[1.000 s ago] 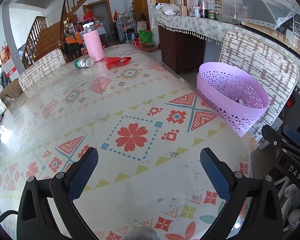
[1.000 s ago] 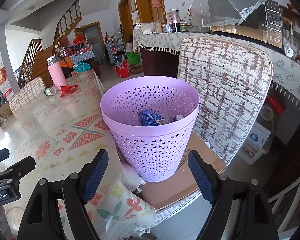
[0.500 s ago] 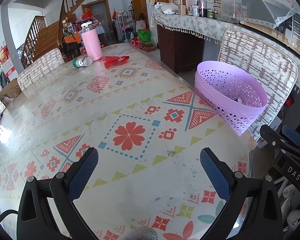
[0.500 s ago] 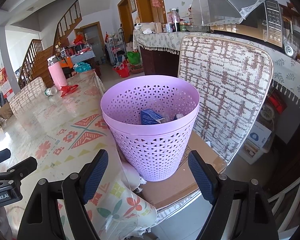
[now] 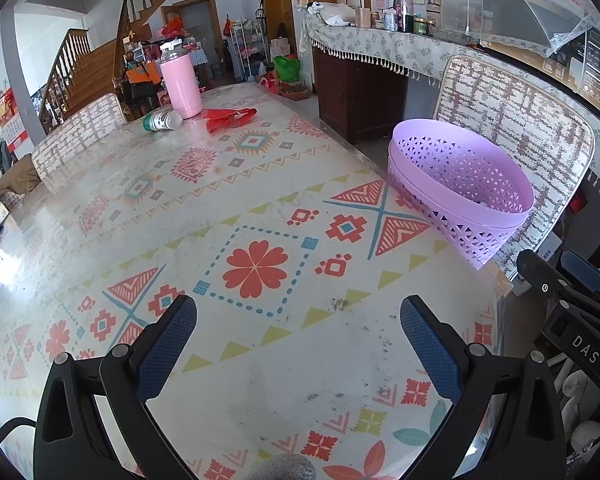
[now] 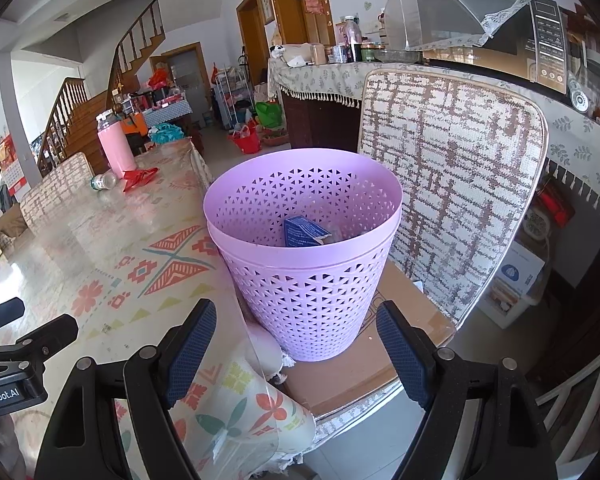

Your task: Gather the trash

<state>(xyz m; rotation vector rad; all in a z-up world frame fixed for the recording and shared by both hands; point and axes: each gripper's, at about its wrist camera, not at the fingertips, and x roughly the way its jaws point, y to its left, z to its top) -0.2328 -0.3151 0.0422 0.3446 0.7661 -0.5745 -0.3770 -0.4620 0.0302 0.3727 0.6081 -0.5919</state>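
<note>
A purple perforated trash basket (image 6: 308,276) stands on a chair seat at the table's right edge; it also shows in the left wrist view (image 5: 460,196). Inside lies a blue carton (image 6: 302,232) with other scraps. At the far end of the table lie a red wrapper (image 5: 229,117) and a small bottle (image 5: 162,121) on its side; both show in the right wrist view, wrapper (image 6: 139,178) and bottle (image 6: 103,181). My left gripper (image 5: 298,344) is open and empty over the near table. My right gripper (image 6: 296,348) is open and empty just before the basket.
A pink tumbler (image 5: 180,82) stands upright by the bottle. The patterned tablecloth (image 5: 256,264) covers the table. A woven chair back (image 6: 452,184) rises behind the basket. A sideboard (image 5: 360,92) with jars stands beyond. Another chair (image 5: 80,136) is at the far left.
My left gripper has drifted slightly back and down over the table. The right gripper has lowered a little toward the basket. Nothing was taken or let go.
</note>
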